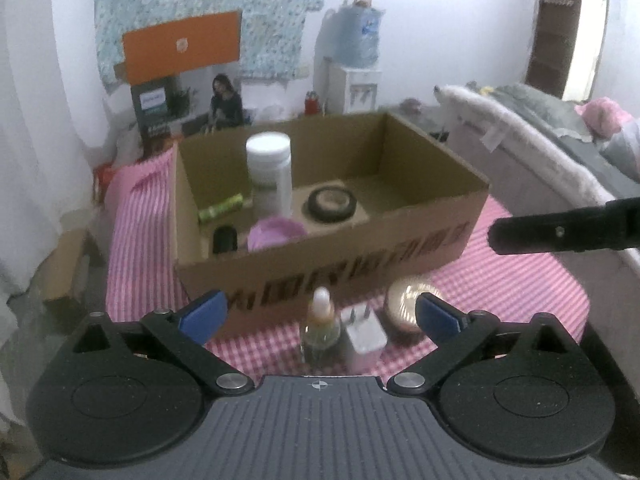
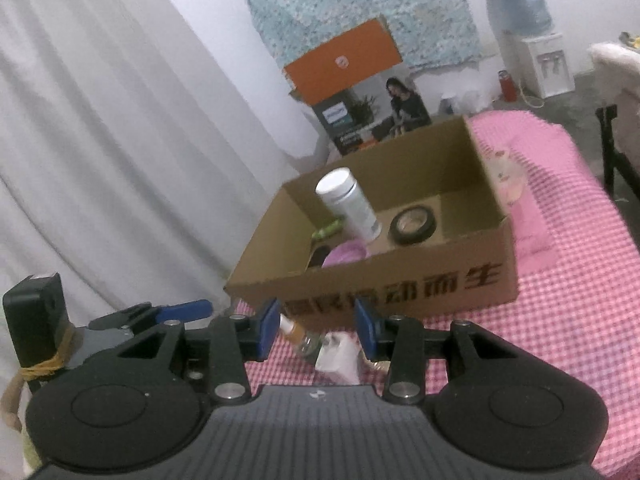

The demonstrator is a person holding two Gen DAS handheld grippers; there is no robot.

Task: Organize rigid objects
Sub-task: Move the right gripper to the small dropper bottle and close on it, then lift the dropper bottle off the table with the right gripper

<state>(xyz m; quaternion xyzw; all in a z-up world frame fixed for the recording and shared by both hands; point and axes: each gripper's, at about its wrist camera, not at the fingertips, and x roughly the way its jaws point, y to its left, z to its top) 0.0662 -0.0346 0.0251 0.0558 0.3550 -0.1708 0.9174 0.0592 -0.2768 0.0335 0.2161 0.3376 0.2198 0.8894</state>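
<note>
A pink checked table (image 1: 500,280) carries everything. Nearest, the left tongs (image 1: 320,314) gape wide and empty over a small dropper bottle (image 1: 320,326), a white plug (image 1: 366,338) and a round gold tin (image 1: 404,304). The right tongs (image 2: 316,326) stand part-open, holding nothing. Beyond, the cardboard box (image 1: 360,244) already holds several items. Probably the next pick: closing on the bottle.

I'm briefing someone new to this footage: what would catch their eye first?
The open cardboard box on the pink checked cloth, with a tall white bottle standing inside near a black ring-shaped roll. In front of the box, a small dropper bottle and a white plug wait between the wide-open left gripper.
</note>
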